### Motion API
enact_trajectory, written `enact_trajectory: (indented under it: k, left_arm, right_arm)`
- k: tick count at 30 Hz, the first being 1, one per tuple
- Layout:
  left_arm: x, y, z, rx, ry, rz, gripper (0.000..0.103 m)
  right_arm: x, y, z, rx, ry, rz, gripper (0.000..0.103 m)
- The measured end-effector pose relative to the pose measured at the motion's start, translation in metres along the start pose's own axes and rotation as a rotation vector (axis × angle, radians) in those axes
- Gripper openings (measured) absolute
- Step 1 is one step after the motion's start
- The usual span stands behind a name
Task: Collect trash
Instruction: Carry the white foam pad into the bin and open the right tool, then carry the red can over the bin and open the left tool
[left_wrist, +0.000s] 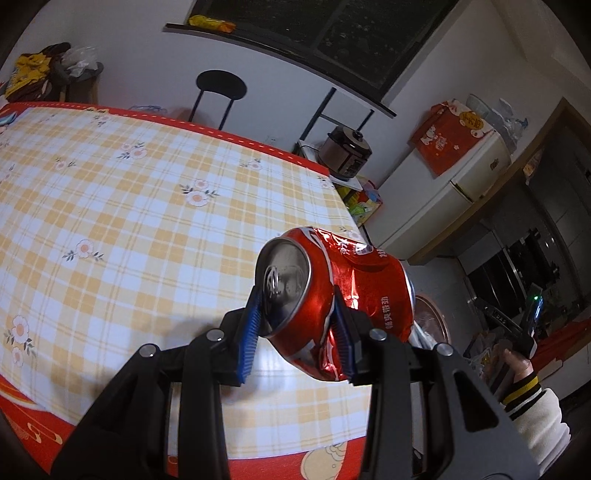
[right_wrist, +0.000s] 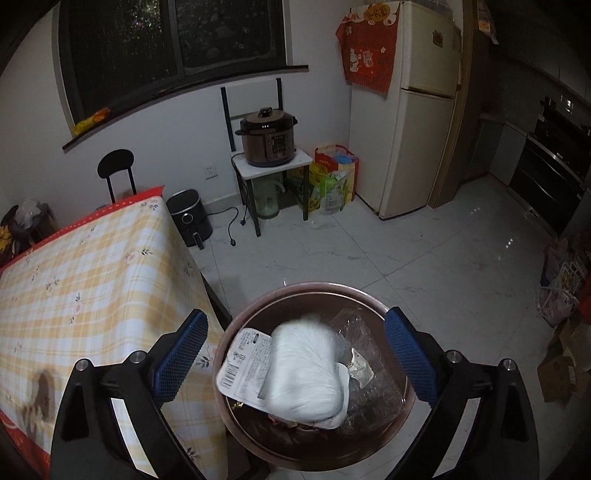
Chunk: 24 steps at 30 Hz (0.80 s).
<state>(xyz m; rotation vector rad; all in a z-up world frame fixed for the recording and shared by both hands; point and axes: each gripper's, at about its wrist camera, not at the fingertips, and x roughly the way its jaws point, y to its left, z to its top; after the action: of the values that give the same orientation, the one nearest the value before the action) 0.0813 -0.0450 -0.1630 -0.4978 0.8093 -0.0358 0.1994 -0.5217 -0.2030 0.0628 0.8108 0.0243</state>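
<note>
My left gripper (left_wrist: 295, 291) is shut on a crushed red soda can (left_wrist: 369, 288), its blue pads pressing into the dented sides, held above the right edge of the checked table (left_wrist: 129, 206). Behind the can shows a slice of the round brown trash bin (left_wrist: 430, 317). In the right wrist view my right gripper (right_wrist: 295, 315) stands wide open over that bin (right_wrist: 258, 306), touching nothing. Inside the bin are a blurred white packet (right_wrist: 306, 373), a white labelled tray (right_wrist: 243, 365) and a clear plastic bottle (right_wrist: 373, 369). A sleeved hand (left_wrist: 517, 369) holds the right gripper.
The bin stands on the tiled floor beside the table's corner (right_wrist: 184, 332). An air fryer (right_wrist: 190, 218), a pressure cooker (right_wrist: 269, 142) on a small stand, bags (right_wrist: 334, 177) and a fridge (right_wrist: 421, 122) line the far wall. Cardboard boxes (right_wrist: 561, 369) sit at right.
</note>
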Motion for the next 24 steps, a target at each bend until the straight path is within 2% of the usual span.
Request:
enact_trajectory:
  k: [7, 13, 24]
  left_arm:
    - [0.023, -0.053, 0.010, 0.109, 0.034, -0.072, 0.038]
    - [0.049, -0.111, 0.012, 0.206, 0.076, -0.151, 0.038]
    - [0.138, -0.231, -0.016, 0.385, 0.218, -0.259, 0.038]
  right_arm:
    - [-0.052, -0.011, 0.002, 0.015, -0.071, 0.010, 0.098]
    - [-0.096, -0.029, -0.002, 0.017, -0.117, -0.046, 0.098]
    - [-0.155, -0.085, -0.026, 0.077, -0.145, -0.108, 0.098]
